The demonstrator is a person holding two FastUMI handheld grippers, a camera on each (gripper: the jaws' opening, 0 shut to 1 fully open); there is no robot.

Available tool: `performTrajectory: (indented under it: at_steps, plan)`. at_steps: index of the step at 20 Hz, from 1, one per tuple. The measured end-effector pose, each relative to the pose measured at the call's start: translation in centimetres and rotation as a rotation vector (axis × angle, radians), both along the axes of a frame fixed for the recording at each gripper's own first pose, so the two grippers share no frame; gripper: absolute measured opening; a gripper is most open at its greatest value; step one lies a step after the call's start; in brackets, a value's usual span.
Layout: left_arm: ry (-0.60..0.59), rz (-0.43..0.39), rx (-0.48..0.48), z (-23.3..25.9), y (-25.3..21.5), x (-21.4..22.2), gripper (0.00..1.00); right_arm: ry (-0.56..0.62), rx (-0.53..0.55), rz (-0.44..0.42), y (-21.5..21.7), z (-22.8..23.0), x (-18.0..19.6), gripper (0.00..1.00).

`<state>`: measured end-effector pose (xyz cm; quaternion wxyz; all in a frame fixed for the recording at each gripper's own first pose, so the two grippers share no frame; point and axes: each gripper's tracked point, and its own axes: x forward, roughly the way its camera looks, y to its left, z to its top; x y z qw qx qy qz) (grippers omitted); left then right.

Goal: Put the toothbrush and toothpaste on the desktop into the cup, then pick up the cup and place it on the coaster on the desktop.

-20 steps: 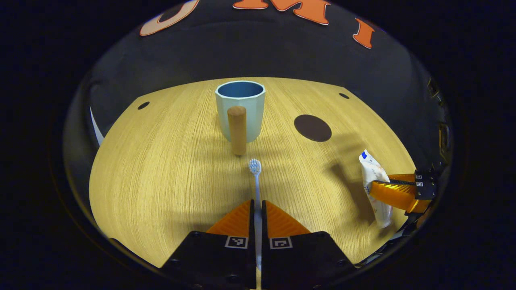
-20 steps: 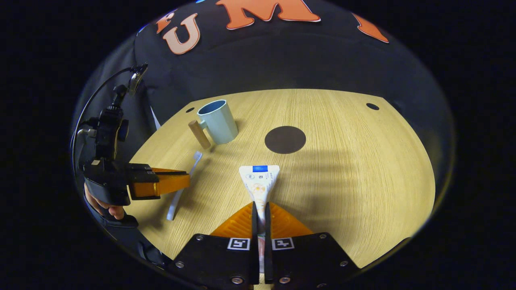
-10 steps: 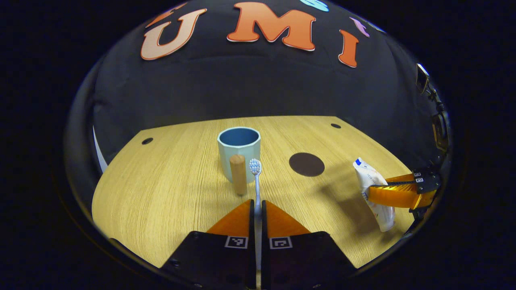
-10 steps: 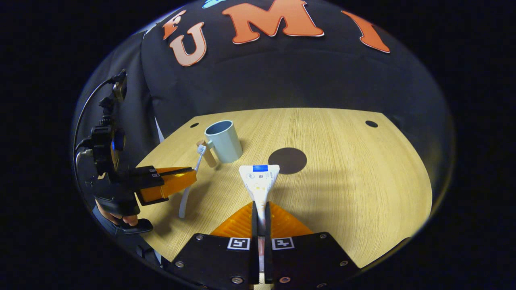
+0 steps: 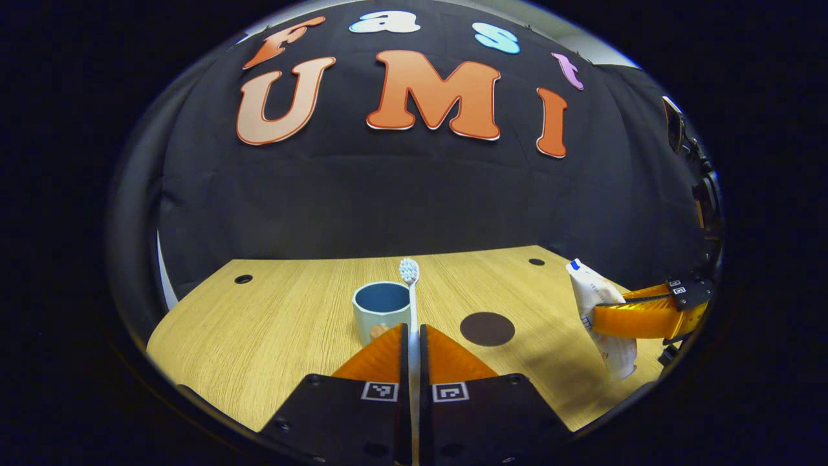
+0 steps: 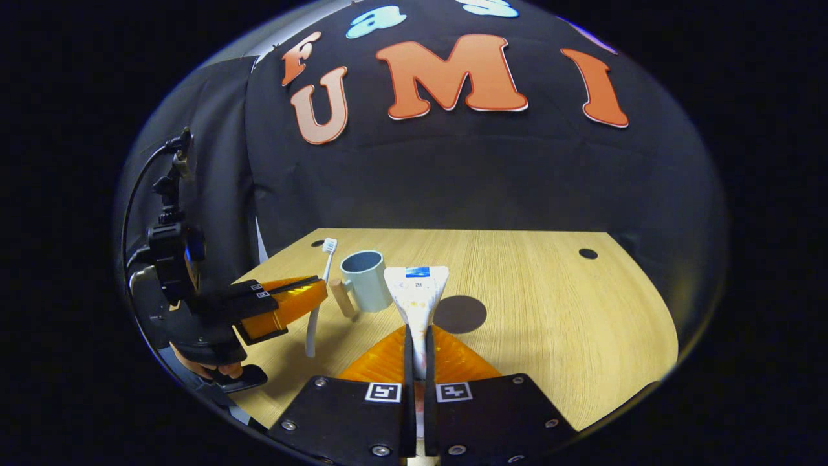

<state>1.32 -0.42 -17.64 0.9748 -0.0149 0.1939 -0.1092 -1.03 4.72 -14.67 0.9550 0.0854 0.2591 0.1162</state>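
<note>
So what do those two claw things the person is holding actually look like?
Each claw is a black block bearing two small square black-and-white markers, with two ridged, wedge-shaped fingers tapering forward. On the left one, a black camera mount rises behind it, a thin cable curves overhead, and a hand grips it below.

Each claw has a black body carrying two small square black-and-white markers, with round screws along its front edge. The left claw (image 6: 304, 299) has a black camera mount stacked on top and a thin black cable (image 6: 139, 194) arcing from it.
</note>
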Motion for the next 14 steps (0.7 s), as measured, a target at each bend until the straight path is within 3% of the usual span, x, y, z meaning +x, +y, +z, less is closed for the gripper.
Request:
performTrajectory:
  at_steps: [14]
  plan:
    - [-0.185, 0.101, -0.120, 2.5, 3.8, 3.4, 0.05, -0.152, -0.003, -0.050, -0.9, 4.2, 2.5, 0.05]
